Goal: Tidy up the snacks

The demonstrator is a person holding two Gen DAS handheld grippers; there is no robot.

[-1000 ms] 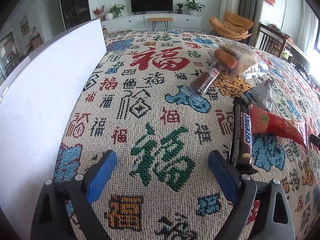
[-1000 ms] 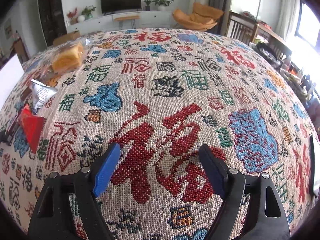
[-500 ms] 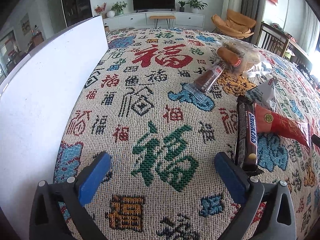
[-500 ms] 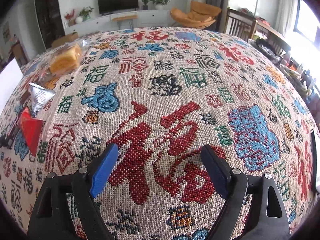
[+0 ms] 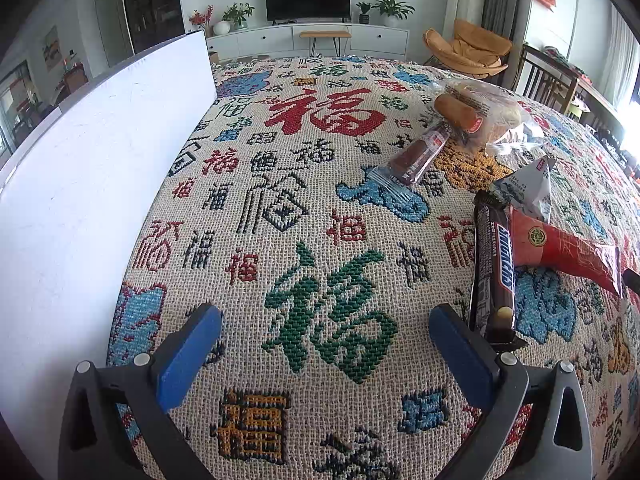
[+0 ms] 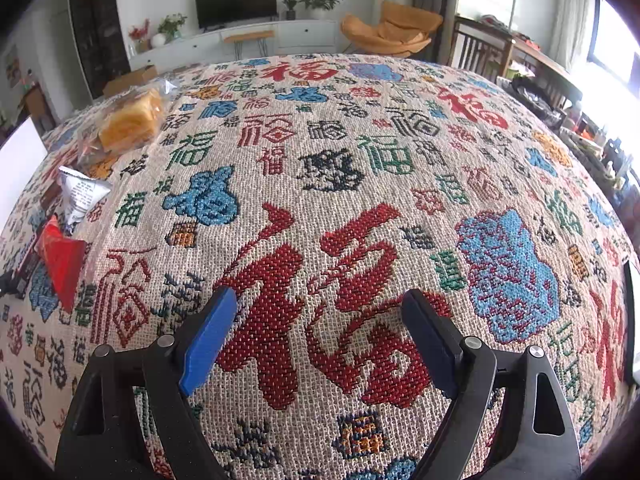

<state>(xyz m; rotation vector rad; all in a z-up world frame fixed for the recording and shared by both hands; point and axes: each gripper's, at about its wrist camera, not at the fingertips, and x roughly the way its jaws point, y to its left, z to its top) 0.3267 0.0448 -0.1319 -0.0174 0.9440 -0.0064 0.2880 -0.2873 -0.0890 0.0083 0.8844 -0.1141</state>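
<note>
Snacks lie on a patterned tablecloth (image 5: 320,184). In the left wrist view a Snickers bar (image 5: 494,268) lies just right of my open, empty left gripper (image 5: 324,336). A red packet (image 5: 560,246), a silver triangular packet (image 5: 528,190), a brown wrapped bar (image 5: 416,154) and clear bags of bread (image 5: 476,116) lie beyond it. My right gripper (image 6: 320,324) is open and empty over bare cloth. Its view shows the bread (image 6: 128,124), silver packet (image 6: 82,192) and red packet (image 6: 62,262) at far left.
A tall white box wall (image 5: 92,184) stands along the left of the table, seen also in the right wrist view (image 6: 18,168). A dark flat object (image 6: 632,316) lies at the table's right edge. Chairs and a TV cabinet stand beyond the table.
The left gripper has opened a little wider and drawn back slightly. The right gripper has barely moved. No snack has moved.
</note>
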